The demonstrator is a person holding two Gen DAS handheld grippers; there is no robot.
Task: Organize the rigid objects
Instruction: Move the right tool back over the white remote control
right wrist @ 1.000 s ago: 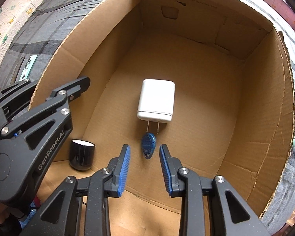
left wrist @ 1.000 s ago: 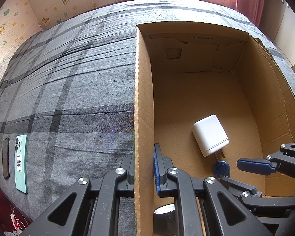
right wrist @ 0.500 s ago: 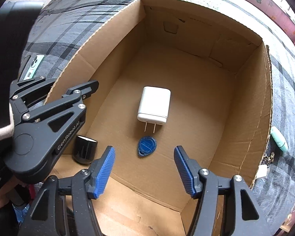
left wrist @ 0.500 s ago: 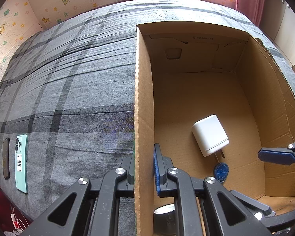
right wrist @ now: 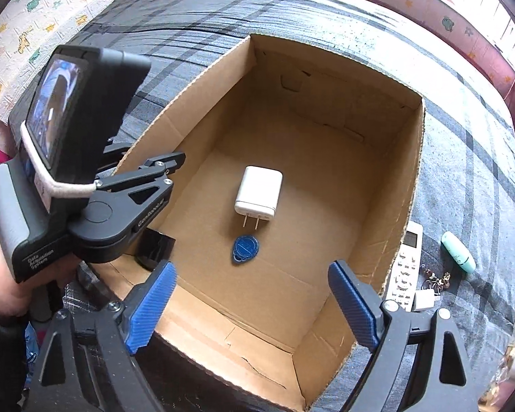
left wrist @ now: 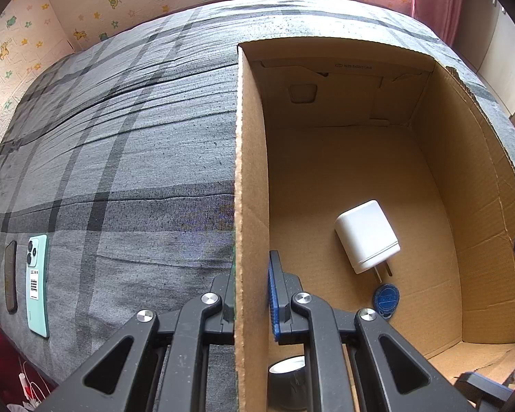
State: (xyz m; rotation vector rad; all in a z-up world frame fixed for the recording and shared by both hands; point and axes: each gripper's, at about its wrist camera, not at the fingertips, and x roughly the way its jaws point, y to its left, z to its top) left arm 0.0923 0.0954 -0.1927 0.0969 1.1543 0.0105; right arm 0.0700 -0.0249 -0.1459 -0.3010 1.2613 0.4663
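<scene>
The blue key fob [right wrist: 245,249] lies flat on the floor of the cardboard box [right wrist: 388,206], directly ahead of the right gripper [right wrist: 254,309] and below it, apart from both pads. Its rounded body points toward the white charger [right wrist: 258,192], whose 2 prongs end just short of it; its small loop end points back toward the gripper. The charger's long axis runs away from the right gripper, toward the far wall. A black cylinder with a pale top [right wrist: 154,249] stands in the near left corner of the box, partly hidden behind the left gripper [left wrist: 252,295].

That fob looks delivered, so the relation that matters next is probably outside the box. By the box's right wall, on the grey plaid bedcover [right wrist: 463,137], lie a white remote [right wrist: 407,267], a mint green capsule-shaped item [right wrist: 458,252], a small white plug [right wrist: 424,299] and a small dark trinket that is too small to name. All lie to the right of the right gripper, which is by far the nearer one. The remote's long axis runs alongside the box wall.

The right gripper's jaws have just been opening and now stand wide apart with nothing between them. The left gripper is clamped on the box's left wall, 1 pad on each face, seemingly steadying it. Farther left on the cover, a mint green phone [left wrist: 37,285] and a dark phone [left wrist: 10,276] lie side by side.
</scene>
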